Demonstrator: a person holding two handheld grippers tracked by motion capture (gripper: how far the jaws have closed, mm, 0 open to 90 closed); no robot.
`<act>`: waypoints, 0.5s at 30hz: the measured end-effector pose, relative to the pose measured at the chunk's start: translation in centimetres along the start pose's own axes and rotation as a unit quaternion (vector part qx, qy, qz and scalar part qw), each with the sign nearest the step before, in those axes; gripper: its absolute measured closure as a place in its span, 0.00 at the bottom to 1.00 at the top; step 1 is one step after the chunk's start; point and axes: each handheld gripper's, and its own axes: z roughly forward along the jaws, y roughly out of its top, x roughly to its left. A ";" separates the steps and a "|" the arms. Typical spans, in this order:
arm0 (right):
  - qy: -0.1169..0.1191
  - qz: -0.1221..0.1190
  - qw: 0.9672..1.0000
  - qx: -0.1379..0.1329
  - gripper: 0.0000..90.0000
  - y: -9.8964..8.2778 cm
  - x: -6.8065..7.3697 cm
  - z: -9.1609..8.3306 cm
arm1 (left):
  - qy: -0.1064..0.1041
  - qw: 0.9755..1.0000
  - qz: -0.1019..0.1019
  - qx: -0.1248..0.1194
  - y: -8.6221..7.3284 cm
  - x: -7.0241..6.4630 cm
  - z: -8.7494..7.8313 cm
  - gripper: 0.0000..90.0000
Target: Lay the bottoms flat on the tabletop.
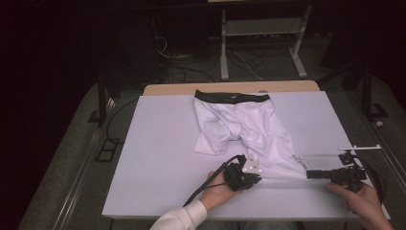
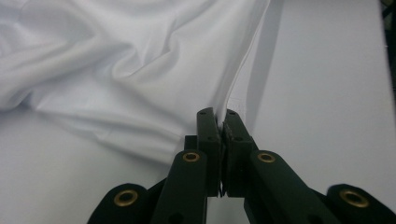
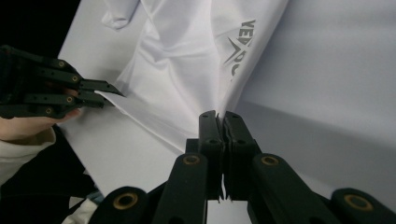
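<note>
Shorts [image 1: 239, 122], white with a black waistband, are lying on the white table [image 1: 158, 153], and we are pulling one leg toward us. We are pinching its hem with both grippers. Our left gripper [image 1: 257, 178] is squeezing one corner, and our right gripper [image 1: 309, 174] is squeezing the other corner, near the grey logo [image 3: 240, 46].

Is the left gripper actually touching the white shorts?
Touching. The left gripper view shows the left gripper clamped shut on the hem of the white shorts.
</note>
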 end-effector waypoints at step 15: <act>0.005 -0.017 0.999 0.031 0.96 -1.4 -0.2 -1.0 | 0.008 0.997 0.072 0.026 0.6 -4.3 -0.3 0.97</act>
